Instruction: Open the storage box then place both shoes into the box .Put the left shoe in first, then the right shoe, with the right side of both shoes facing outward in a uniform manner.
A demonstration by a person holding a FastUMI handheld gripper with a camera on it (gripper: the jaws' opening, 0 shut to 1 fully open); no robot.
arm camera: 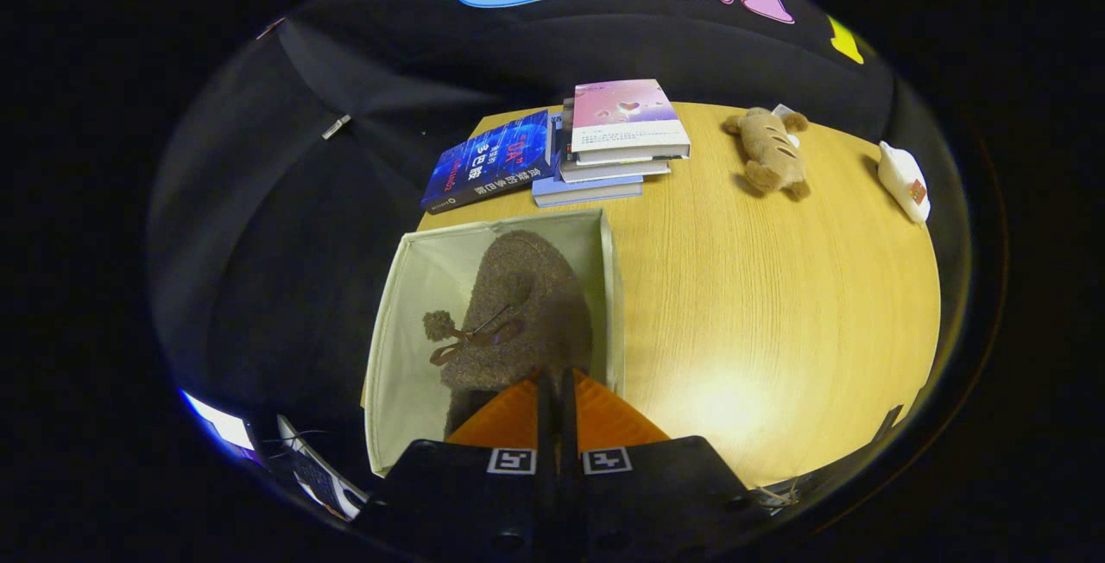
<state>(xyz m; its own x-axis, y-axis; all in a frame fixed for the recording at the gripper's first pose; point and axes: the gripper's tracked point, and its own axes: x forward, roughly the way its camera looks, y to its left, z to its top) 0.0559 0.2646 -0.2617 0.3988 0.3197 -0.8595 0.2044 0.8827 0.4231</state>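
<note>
A pale fabric storage box (404,313) stands open-topped on the wooden table (760,304), at its left edge. Inside it is a brown fuzzy shoe (518,304) with a small bow and pompom on top, toe pointing away from me. My gripper (555,390) is right over the shoe's heel end, its fingers almost together and pinching the heel rim. The fingers hide the heel itself. I cannot tell whether anything lies under this shoe in the box.
Beyond the box a stack of books (626,127) sits beside a blue book (492,161). A brown plush toy (771,151) and a white soft object (904,181) lie at the far right. Bare tabletop spreads right of the box.
</note>
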